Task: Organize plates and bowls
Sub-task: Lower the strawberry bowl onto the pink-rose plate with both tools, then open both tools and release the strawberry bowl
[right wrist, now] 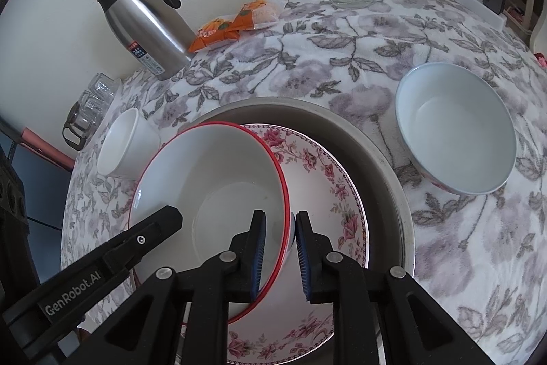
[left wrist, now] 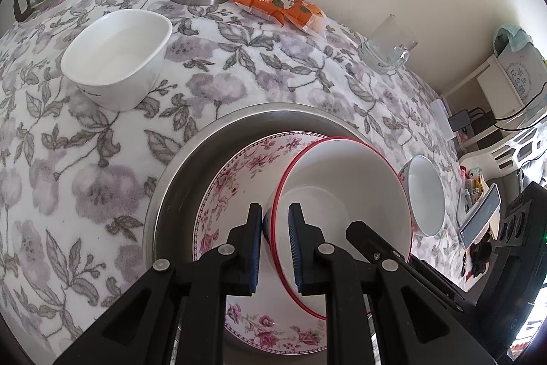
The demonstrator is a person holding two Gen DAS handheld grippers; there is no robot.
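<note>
i have both the left gripper [left wrist: 275, 211] and right gripper [right wrist: 279, 218] clamped on opposite rims of the red-rimmed bowl [right wrist: 218, 180], and uneven pull could tip it against the floral plate [right wrist: 328, 180] toward 3 o'clock.

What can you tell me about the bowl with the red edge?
The red-rimmed bowl is white and glossy, probably ceramic, with a thin red line around its lip. It looks empty. It sits tilted on the flowered plate, which lies in a round metal tray. Both tongs pinch its rim from opposite sides: the left tongs and the right tongs, each with one finger inside and one outside.
</note>
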